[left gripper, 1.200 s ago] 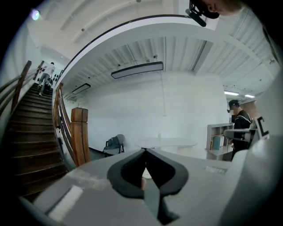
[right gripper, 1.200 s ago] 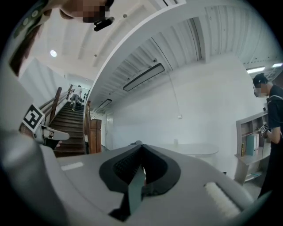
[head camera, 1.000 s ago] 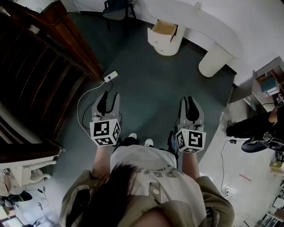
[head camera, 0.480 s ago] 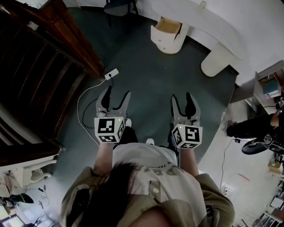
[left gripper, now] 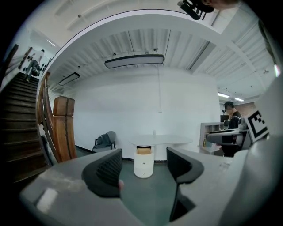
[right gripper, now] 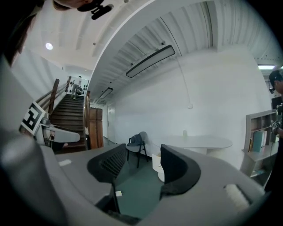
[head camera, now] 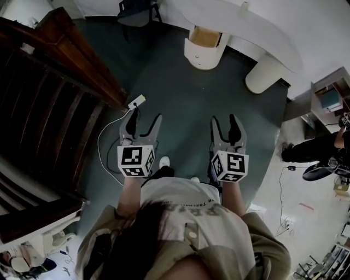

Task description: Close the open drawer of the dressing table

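While the open drawer (head camera: 205, 36) sits at the far side of the room, well apart from the person, the step in hand looks like the approach: nothing has been reached yet. The drawer juts out from the top of a round white cabinet (head camera: 201, 57) that holds up one end of the dressing table (head camera: 257, 30), and its pale wooden inside shows from above. A second round leg (head camera: 264, 74) stands under the other end of the curved worktop.

The left hand-held gripper (head camera: 144, 121) and the right hand-held gripper (head camera: 226, 124) are held out side by side over the green floor (head camera: 186, 93). Both have their jaws spread wide with nothing between them. In the left gripper view the cabinet shows far off through the gap between the jaws, so that hand seems lined up with it.

A dark wooden staircase (head camera: 49, 109) runs along the left, with a white power strip (head camera: 136, 100) and its cable on the floor near the left hand. A chair (head camera: 136, 10) stands beyond it.

The next move, as I judge it, calls for crossing the floor to the cabinet. Then one hand-held gripper is set flat against the drawer front and pushes straight in. No grasp should be needed.
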Motion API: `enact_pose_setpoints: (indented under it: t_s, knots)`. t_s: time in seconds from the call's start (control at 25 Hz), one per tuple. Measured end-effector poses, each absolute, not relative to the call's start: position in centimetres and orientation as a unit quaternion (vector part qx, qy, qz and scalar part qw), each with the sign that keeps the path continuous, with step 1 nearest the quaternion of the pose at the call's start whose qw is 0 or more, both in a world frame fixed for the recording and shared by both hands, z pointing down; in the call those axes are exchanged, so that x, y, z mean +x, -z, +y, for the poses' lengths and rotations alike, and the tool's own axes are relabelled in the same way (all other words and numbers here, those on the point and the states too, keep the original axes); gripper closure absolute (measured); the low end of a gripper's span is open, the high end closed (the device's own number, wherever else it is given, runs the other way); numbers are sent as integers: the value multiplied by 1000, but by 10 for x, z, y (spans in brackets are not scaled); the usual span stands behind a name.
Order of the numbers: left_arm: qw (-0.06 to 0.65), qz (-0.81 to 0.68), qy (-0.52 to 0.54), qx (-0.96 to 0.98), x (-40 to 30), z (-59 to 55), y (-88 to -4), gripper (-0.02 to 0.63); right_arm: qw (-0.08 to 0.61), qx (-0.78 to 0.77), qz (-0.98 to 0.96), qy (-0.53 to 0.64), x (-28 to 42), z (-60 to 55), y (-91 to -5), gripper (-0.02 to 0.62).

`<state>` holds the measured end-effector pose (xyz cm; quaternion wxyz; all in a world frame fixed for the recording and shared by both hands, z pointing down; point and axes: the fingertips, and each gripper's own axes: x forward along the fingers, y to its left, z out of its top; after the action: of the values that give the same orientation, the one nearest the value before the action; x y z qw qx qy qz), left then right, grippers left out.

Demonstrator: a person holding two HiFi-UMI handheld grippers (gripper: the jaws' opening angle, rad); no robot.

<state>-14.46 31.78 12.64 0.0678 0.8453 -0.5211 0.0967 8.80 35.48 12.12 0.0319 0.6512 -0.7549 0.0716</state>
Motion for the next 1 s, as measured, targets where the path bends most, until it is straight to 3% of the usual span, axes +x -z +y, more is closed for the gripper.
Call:
enact_pose_setpoints:
  t_s: [0.44,1.0]
  knots:
    - [73,-482,-92,868,-207,250,-131,285,39,700,-708,-77,32,313,-129,356]
    - [80,-452,-104,882,-212,211,-155,285,55,718,-690,-77,20,285,-146,356]
